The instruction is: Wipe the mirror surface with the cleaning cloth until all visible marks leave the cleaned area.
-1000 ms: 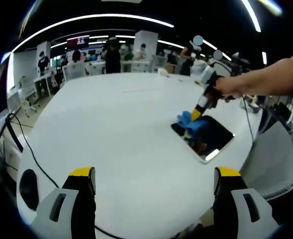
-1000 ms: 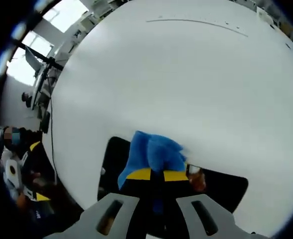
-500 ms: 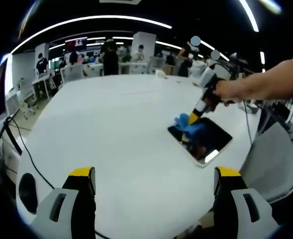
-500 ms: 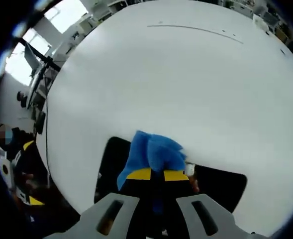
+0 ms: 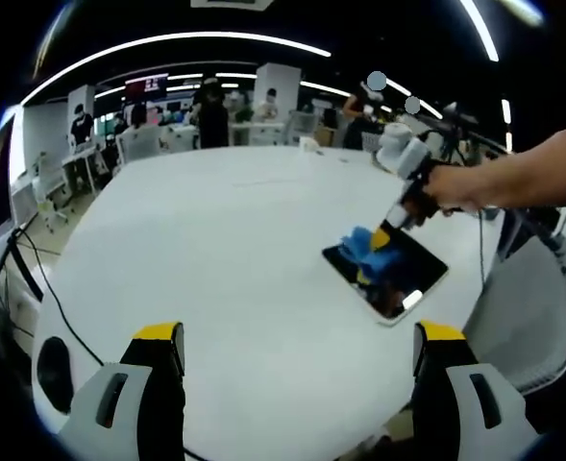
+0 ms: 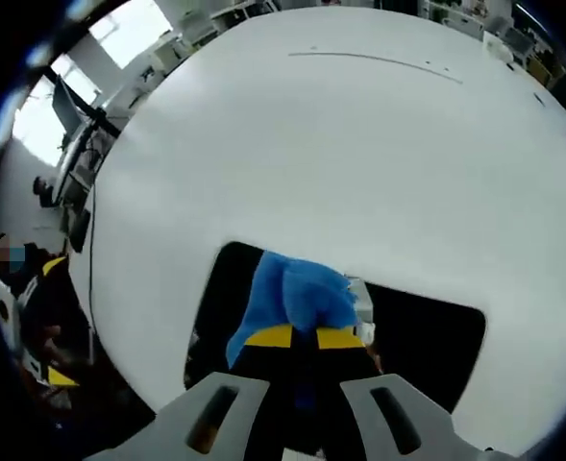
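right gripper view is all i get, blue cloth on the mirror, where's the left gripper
Observer: The left gripper is held back from the mirror, over the white table, with its jaws wide apart and nothing between them.
Operator: can you see the whole mirror
Observer: Yes. In the left gripper view all of its corners lie on the table, near the edge by a grey chair.
Operator: how is the right gripper held
Observer: The right gripper slants down onto the blue cloth, with a person's hand gripping it.
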Available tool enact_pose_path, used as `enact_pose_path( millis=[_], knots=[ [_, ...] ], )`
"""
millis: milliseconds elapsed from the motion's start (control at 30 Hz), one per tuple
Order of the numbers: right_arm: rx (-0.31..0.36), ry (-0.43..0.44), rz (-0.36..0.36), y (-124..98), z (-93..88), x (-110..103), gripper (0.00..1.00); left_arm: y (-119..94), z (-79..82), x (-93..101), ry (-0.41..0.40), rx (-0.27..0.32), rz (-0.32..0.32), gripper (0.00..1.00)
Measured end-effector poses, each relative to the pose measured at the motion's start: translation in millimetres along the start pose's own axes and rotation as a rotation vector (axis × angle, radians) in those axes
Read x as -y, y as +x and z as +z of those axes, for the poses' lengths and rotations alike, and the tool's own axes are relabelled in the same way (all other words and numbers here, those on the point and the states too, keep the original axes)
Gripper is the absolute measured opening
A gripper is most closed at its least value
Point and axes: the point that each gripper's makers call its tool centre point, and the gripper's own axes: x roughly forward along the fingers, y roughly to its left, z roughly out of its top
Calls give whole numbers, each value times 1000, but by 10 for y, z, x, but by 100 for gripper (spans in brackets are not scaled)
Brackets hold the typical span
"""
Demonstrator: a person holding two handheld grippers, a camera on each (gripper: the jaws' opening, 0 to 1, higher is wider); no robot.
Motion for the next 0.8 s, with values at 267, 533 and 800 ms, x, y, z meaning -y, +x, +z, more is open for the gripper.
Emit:
enact_pose_path(
  millis=[267,533,800],
  knots=[
    [14,-3,-6,-29,-72,-37,0,30,28,79,12,0,-12,100],
    [9,5,-1,-20,-138,-72,0,41,46,61,21,0,-7,100],
    [-15,-5,3,-30,-256,-135,0,61,25,79,34,-14,-14,100]
  ],
)
